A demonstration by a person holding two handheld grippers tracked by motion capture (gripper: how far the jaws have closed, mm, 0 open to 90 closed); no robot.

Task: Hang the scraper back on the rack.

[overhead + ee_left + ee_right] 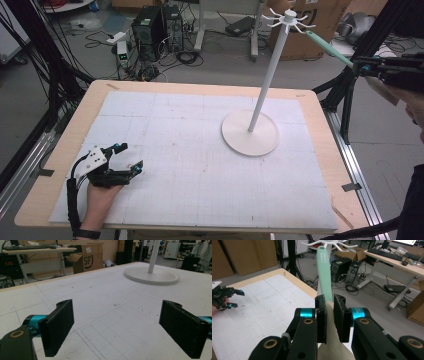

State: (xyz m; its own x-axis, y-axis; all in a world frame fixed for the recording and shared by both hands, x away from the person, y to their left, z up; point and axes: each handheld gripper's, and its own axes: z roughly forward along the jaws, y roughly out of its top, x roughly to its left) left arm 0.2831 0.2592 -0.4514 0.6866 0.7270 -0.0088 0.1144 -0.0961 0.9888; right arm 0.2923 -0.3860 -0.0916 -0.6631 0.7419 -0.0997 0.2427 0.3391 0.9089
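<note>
A wooden table (60, 165) is covered by a white mat (190, 165), and boxes and cables are seen on the floor behind it. In the high view, a white stand (250, 132) with hooks on top is set on the mat. The left gripper (129, 157) is rested on the mat well away from the stand, toward the near left corner, with its jaws spread wide and nothing between them. The right gripper (361, 67) is held high, off to the right of the stand. A green spatula (327, 47) is clamped in it, and its far end is raised up by the hooks.

In the left gripper view, the stand's round base (152, 277) is seen far ahead of the open jaws.

In the right gripper view, the spatula (324, 275) is squeezed between the jaws of the right gripper (330, 312), and its tip is pointed at the hooks (329, 243).
</note>
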